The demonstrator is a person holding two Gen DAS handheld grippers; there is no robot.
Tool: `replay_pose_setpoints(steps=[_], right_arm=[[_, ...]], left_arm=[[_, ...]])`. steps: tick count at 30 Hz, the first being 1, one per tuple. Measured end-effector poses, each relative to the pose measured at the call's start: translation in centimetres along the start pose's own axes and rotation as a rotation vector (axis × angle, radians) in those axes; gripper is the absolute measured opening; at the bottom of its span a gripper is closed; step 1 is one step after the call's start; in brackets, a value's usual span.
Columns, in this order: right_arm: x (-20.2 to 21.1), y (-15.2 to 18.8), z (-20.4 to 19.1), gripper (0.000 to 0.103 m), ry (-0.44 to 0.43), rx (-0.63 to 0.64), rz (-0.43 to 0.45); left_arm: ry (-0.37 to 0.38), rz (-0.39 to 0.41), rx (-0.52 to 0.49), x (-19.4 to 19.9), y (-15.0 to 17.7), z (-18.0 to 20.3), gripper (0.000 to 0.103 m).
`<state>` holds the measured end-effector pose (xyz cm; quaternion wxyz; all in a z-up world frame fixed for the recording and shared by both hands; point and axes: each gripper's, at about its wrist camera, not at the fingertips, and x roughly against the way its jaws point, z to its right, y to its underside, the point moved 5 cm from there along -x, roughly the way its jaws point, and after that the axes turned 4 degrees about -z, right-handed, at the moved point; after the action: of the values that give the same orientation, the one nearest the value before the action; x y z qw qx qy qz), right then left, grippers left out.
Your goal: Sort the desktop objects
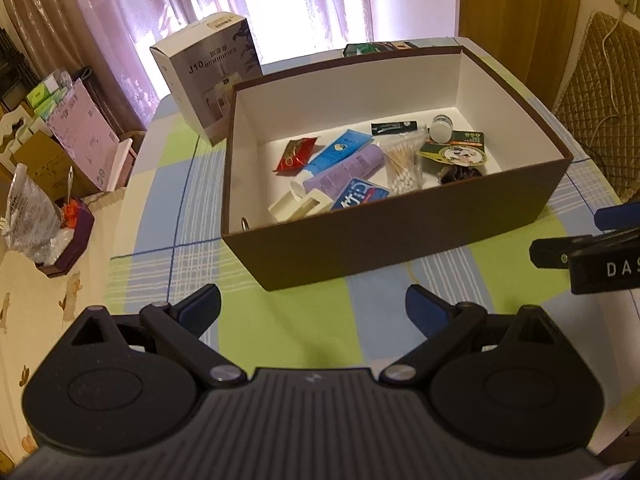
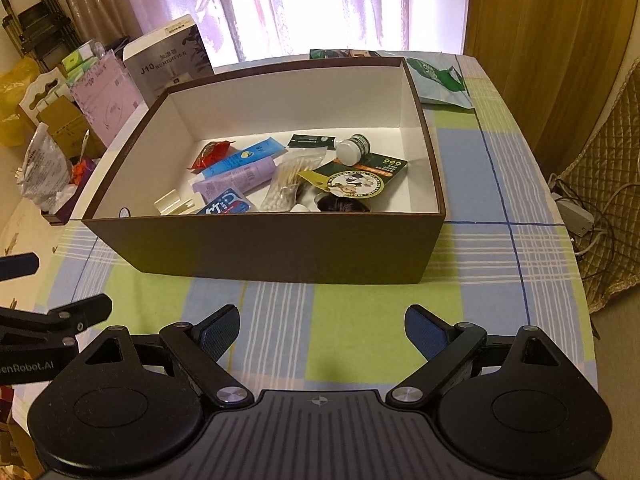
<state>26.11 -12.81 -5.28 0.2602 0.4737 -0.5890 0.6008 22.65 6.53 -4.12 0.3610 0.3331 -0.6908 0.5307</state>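
While both tools hang back over the checked tablecloth at the bottom of each frame, the left gripper and right gripper stand wide open and hold nothing, likely because sorting looks nearly done. At mid-frame the brown box holds the collected things: a blue tube, a purple tube, a cotton swab bag, a small white bottle and a red sachet.

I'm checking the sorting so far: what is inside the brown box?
The brown box holds a blue tube, purple tube, red packet, cotton swabs and white bottle. They overlap, so anything beneath or against the near wall is hidden.
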Motion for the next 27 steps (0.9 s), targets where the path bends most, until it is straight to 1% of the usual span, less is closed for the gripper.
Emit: replay_pose_setpoints(steps=[6, 27], right_arm=[[0.4, 0.5, -0.1, 0.095, 0.001, 0.001, 0.002], [0.9, 1.8, -0.9, 0.095, -0.011, 0.025, -0.003]], left_arm=[[-0.001, -0.009, 0.003, 0.3, 0.9, 0.1, 0.097], [-0.015, -0.011, 0.019, 1.5, 2.2, 0.1, 0.097]])
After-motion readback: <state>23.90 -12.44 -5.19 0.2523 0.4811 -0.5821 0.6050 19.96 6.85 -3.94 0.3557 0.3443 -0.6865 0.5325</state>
